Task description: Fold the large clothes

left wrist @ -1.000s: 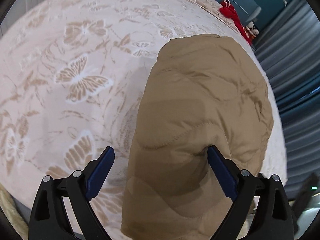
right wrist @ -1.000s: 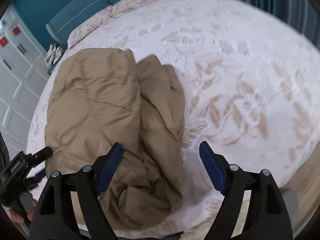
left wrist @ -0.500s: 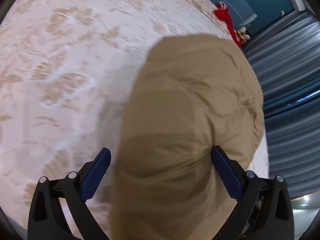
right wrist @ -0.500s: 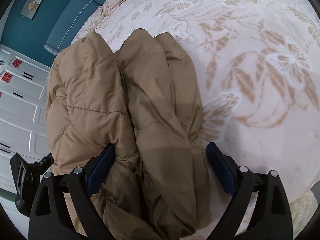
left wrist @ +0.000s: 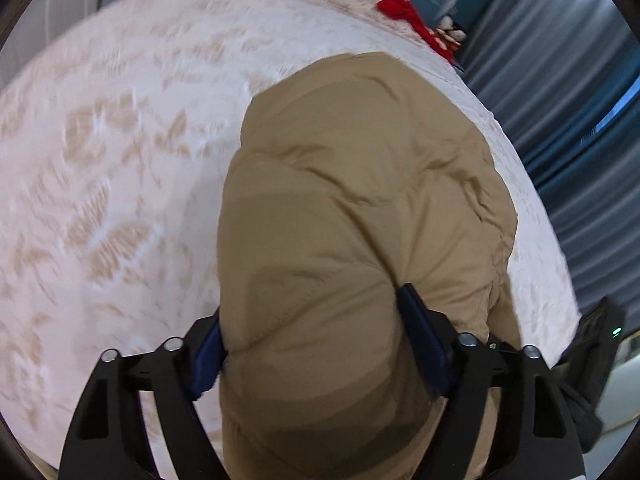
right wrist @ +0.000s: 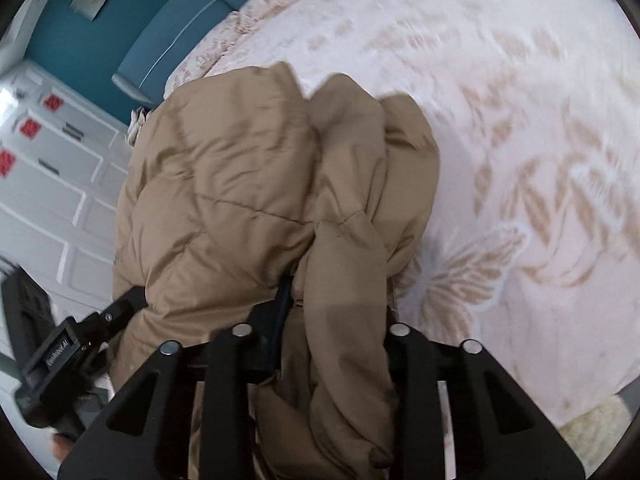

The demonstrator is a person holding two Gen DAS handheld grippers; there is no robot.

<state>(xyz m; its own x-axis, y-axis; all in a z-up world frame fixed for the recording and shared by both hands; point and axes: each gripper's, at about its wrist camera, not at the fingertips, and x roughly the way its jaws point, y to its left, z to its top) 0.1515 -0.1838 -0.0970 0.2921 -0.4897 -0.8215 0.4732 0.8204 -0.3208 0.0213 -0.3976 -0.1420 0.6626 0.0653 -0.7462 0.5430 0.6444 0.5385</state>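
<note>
left wrist view: my left gripper [left wrist: 316, 340] has its jaws closing, with a fat bulge of the tan puffer jacket [left wrist: 360, 208] between them. both blue pads [left wrist: 424, 344] touch the fabric and dent it in, so i call it a pinch on the near end of the jacket. the jacket is quilted, padded, smooth matte shell with curved stitch lines and soft creases, bundled into a long rounded lump. it lies on the bedspread [left wrist: 120, 160], which is white with beige butterfly and leaf patterns and is blurred here. beyond the jacket's far end there's a red cloth item [left wrist: 404, 8] and a small toy, too small to tell. right of the jacket hang blue-grey pleated curtains [left wrist: 568, 100].

right wrist view: my right gripper [right wrist: 332, 320] is closing too, jaws fairly narrow, squeezing a thick folded roll of the jacket [right wrist: 248, 184] on its right side. one dark pad [right wrist: 282, 312] presses into the fabric; the other is buried under it. the jacket shows several puffy layers stacked lengthwise. left of the jacket my left gripper [right wrist: 124, 304] bites its edge, tips hidden in the fabric. further left are white panelled drawers [right wrist: 52, 184] with red labels, and a teal headboard [right wrist: 172, 28] beyond the jacket's far end.
</note>
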